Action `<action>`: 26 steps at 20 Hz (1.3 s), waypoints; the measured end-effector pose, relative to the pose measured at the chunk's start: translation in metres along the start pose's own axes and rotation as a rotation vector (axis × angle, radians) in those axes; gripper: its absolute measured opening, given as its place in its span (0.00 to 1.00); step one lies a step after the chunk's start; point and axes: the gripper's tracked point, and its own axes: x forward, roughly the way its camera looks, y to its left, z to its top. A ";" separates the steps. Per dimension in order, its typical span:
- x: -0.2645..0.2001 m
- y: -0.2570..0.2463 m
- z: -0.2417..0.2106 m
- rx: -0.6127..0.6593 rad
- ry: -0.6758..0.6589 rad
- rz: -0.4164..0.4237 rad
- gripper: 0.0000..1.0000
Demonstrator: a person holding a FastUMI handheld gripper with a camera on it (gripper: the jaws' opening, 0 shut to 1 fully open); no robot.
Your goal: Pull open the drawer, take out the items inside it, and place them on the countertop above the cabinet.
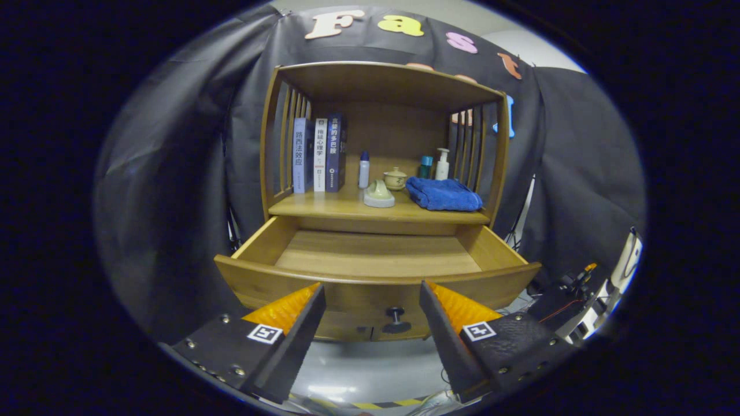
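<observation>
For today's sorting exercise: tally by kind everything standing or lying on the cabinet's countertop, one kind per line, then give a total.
Books: 3
Bottles (white with blue cap, teal, white pump): 3
Lidded cup: 1
Pale green ceramic piece: 1
Blue towel: 1
Total: 9
The gripper is open before the pulled-out drawer.

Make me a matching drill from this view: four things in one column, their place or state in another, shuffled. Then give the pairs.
Things:
1. drawer
2. blue towel
3. books
4. gripper

Place or state:
A. standing upright at the countertop's left end
B. pulled open, no items visible on its floor
C. jaws open, knob just ahead between them
D. lying folded at the countertop's right side

Pairs: 1-B, 2-D, 3-A, 4-C
</observation>
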 end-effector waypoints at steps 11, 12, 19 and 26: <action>0.043 -0.027 -0.071 0.037 -0.001 -0.037 0.98; 0.053 -0.025 -0.072 0.038 -0.003 -0.028 0.98; 0.094 -0.010 -0.077 -0.014 0.019 0.014 0.97; 0.124 -0.009 -0.077 0.002 0.044 0.057 1.00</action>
